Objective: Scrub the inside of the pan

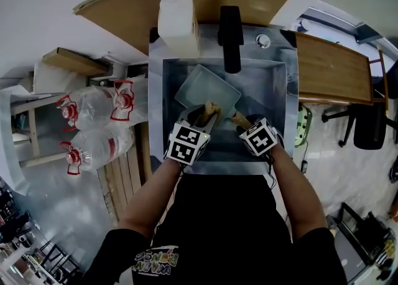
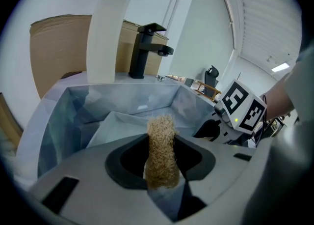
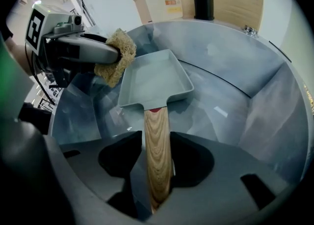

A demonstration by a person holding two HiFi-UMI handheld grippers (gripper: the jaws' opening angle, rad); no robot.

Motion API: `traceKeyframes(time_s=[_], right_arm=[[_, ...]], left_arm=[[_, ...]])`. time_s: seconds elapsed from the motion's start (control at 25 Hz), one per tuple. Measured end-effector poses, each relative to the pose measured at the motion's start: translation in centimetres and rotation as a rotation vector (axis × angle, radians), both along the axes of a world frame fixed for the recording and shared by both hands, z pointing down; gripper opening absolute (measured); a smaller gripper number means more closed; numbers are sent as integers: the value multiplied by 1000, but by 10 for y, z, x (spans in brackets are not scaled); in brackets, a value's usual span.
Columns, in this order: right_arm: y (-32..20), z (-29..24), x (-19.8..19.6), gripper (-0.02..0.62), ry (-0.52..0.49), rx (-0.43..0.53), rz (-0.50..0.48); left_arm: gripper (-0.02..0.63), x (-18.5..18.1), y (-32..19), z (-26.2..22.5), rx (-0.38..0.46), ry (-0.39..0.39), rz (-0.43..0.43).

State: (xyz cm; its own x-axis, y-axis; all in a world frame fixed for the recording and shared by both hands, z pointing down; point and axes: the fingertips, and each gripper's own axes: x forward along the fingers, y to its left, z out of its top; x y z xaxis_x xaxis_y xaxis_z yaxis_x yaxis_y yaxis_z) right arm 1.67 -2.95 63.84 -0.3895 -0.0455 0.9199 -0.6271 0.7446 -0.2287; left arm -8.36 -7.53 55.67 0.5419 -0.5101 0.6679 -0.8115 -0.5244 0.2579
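Closest to my lens are the grey jaws of the right gripper (image 3: 158, 180). They are clamped on the light wooden handle (image 3: 158, 140) that runs straight up between them, with both pads against the wood. That handle belongs to the pale blue-grey rectangular pan (image 3: 157, 79), which sits inside the stainless steel sink (image 3: 255, 91), open side up, its far end toward the black tap (image 1: 231, 35). From the head view it lies at a slant across the basin. I can't tell whether its underside rests on the sink floor.

On my other feed, the left gripper (image 2: 163, 184) is clenched on a tan, coarse fibrous scrubbing pad (image 2: 161, 145), which sticks up out of the jaws. In the right gripper view that pad is at the pan's left rim, but I can't say whether it is touching or just off it. The pan's inside is bare.

Both grippers angle down into the sink side by side, their marker cubes near its front wall. A white plastic jug (image 1: 177, 22) stands on the ledge just left of the tap. Well off to the left of the sink lie clear water bottles with red handles (image 1: 93, 109).
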Motion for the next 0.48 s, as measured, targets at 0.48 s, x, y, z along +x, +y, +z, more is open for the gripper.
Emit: traceKeyframes(time_s=[0.48], right_arm=[[4, 3, 7, 161, 66, -31, -31]], left_arm=[[146, 17, 2, 35, -91, -19, 58]])
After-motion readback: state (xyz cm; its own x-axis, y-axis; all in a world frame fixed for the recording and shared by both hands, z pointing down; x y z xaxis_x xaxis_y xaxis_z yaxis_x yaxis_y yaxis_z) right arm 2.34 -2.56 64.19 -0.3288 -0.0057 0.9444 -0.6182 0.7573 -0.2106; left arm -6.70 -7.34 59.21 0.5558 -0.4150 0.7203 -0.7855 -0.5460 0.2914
